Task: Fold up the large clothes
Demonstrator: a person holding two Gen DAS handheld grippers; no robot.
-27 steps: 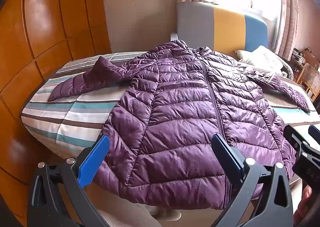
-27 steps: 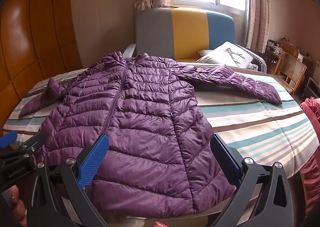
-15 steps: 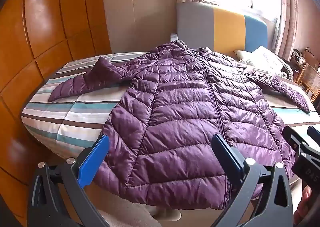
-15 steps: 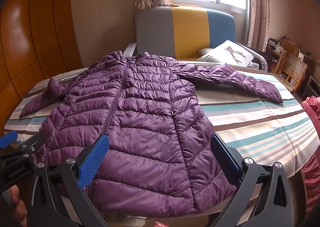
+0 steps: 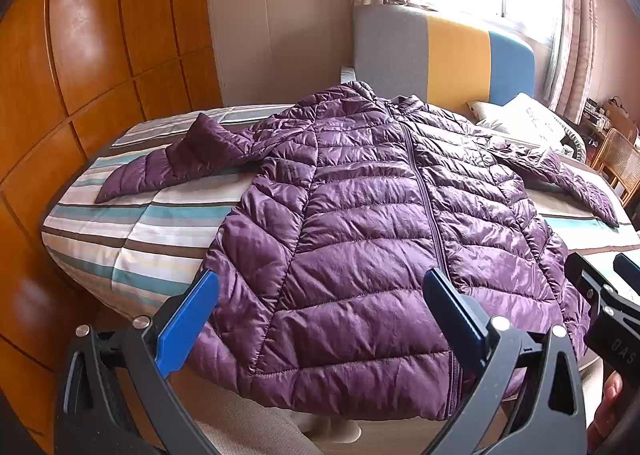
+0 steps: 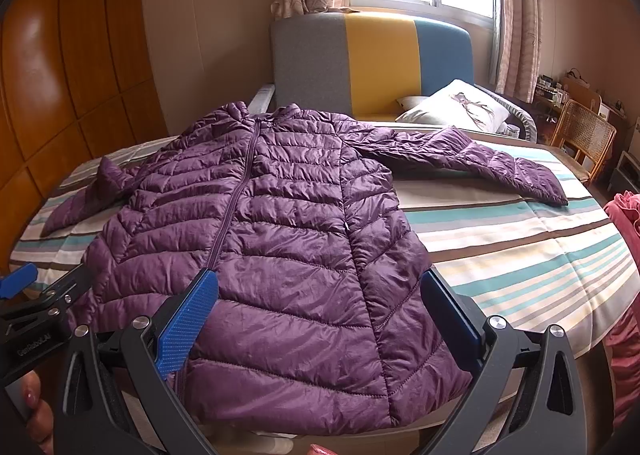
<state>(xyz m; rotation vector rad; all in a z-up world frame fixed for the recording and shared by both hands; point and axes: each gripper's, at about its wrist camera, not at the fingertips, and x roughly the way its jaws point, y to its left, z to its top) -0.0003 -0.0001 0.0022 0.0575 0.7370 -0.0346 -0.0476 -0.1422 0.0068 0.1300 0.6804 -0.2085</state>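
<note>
Left wrist view: the left gripper (image 5: 320, 307) tilts downward, blue pads spread wide and empty, above the hem of a glossy purple quilted puffer jacket (image 5: 360, 223) lying flat, zipped, on a striped bedspread (image 5: 132, 231)

Right wrist view: the right gripper (image 6: 318, 307) likewise hangs gaping over the jacket's hem, sleeves outstretched

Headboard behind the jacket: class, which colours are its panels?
Grey, yellow and blue upright panels on the headboard; clearest in the right wrist view.
</note>
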